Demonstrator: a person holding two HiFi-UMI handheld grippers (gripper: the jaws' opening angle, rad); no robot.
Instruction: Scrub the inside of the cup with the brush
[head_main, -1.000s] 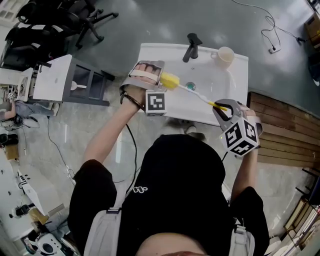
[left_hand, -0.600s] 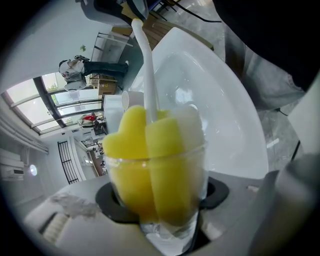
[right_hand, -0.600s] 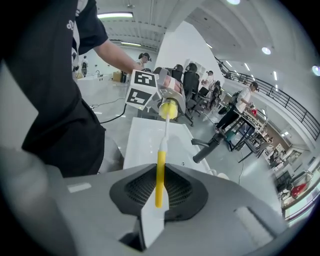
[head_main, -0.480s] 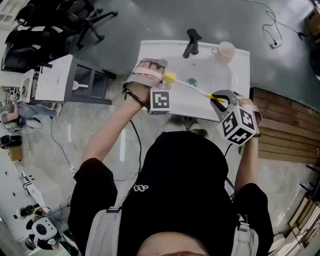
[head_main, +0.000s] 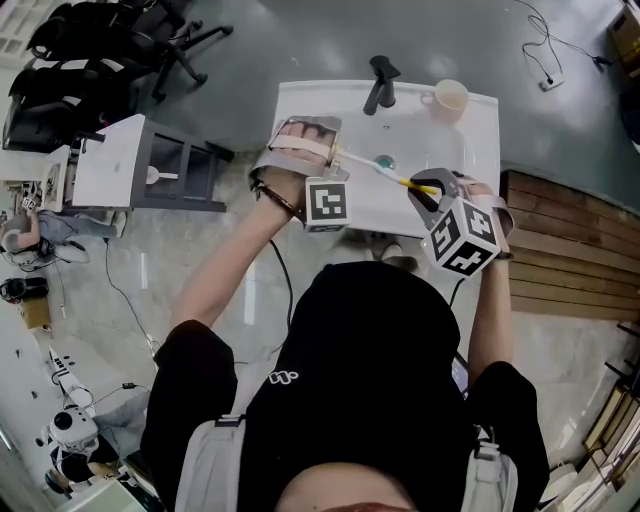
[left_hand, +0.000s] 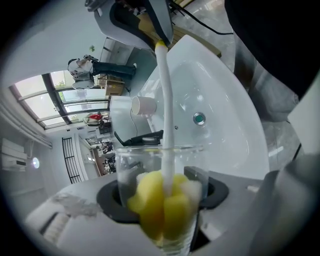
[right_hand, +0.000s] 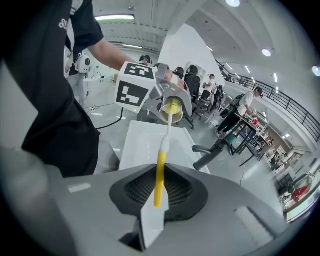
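The right gripper is nearest, at the sink's near right edge. Its jaws are nearly together, clamped on the yellow end of the one brush. In the right gripper view the handle runs out from between the pads toward the other gripper.

To its left and slightly farther, the left gripper has its jaws set wide, the pads pressing on either side of a clear cup held over the sink's left rim. Inside that cup sits the brush's yellow sponge head, deep toward the bottom. The white shaft rises out through the cup's mouth.

A second ago the sponge head was still outside the cup, just right of its mouth. Now it is inside, and only the shaft shows between the two grippers, which have drawn closer together.

Beyond them lies the white sink, with one green drain plug in the basin. On the far rim stands one black tap. To its right is a second cup, a cream mug, upright; its contents cannot be made out.
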